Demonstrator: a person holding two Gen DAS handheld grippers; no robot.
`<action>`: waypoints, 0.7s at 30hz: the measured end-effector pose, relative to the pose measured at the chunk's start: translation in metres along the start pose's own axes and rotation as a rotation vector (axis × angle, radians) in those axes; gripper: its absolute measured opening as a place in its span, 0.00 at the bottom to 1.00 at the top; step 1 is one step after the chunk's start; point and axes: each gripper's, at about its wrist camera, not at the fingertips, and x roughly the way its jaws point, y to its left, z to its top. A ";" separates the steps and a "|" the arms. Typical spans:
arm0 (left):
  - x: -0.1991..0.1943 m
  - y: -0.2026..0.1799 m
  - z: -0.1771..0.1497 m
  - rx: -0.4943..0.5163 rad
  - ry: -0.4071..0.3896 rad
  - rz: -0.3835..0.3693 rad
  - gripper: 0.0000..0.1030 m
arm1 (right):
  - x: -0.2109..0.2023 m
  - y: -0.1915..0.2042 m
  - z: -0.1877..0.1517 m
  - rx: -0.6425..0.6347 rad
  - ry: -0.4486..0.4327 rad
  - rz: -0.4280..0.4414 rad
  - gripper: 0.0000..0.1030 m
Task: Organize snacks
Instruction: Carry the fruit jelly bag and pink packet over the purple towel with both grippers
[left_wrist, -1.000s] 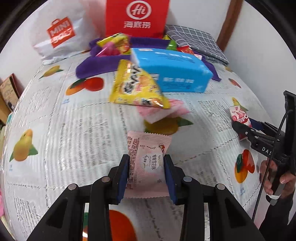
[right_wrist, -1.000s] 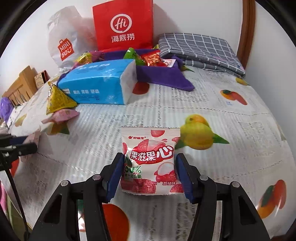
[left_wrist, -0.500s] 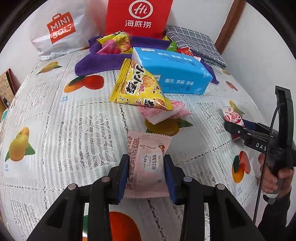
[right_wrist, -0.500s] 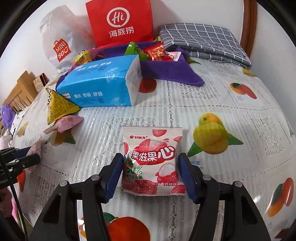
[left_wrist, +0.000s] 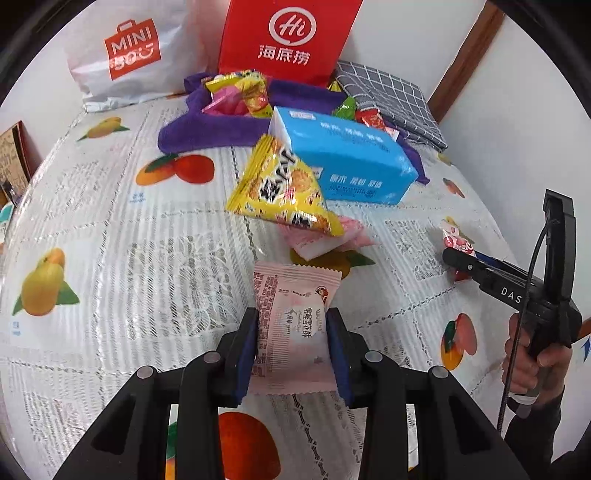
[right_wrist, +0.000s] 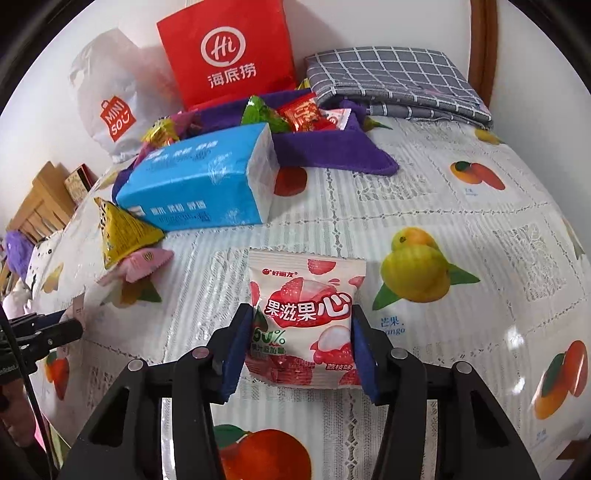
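Two grippers are at work over a table (right_wrist: 424, 192) covered in a fruit-printed cloth, one snack packet in each. The left gripper (left_wrist: 291, 349) is clenched on a pale pink packet (left_wrist: 291, 325), its blue pads pressing both long edges, the packet standing up between them above the cloth. The right gripper (right_wrist: 301, 349) has a white-and-red lychee candy packet (right_wrist: 304, 314) between its pads; its jaws are closing and both pads touch the packet's sides. In the left wrist view the right gripper also shows at the far right edge, gripped by one hand (left_wrist: 535, 358). Loose on the cloth lie one yellow triangular biscuit bag (left_wrist: 284, 192) and, just under its lower corner, pink wrapped snacks (left_wrist: 325, 240) whose number I cannot tell. One blue tissue pack (right_wrist: 199, 184) sits behind them. Further back, one purple cloth (right_wrist: 332, 147) holds a small heap of mixed wrappers, at least one green (right_wrist: 260, 114) and one red (right_wrist: 303, 114). Against the wall stand two bags: one red paper bag (right_wrist: 229, 48) and one white plastic shopping bag (right_wrist: 110, 92). One folded grey checked cloth (right_wrist: 395, 81) lies at the right rear.
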 end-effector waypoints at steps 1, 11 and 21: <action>-0.002 0.000 0.001 0.001 -0.004 0.002 0.33 | -0.001 0.001 0.001 0.001 -0.002 0.003 0.50; -0.021 -0.006 0.028 0.010 -0.057 0.018 0.33 | -0.029 0.016 0.024 -0.037 -0.066 0.033 0.49; -0.032 -0.005 0.075 -0.007 -0.101 0.014 0.33 | -0.064 0.026 0.068 -0.080 -0.169 0.037 0.49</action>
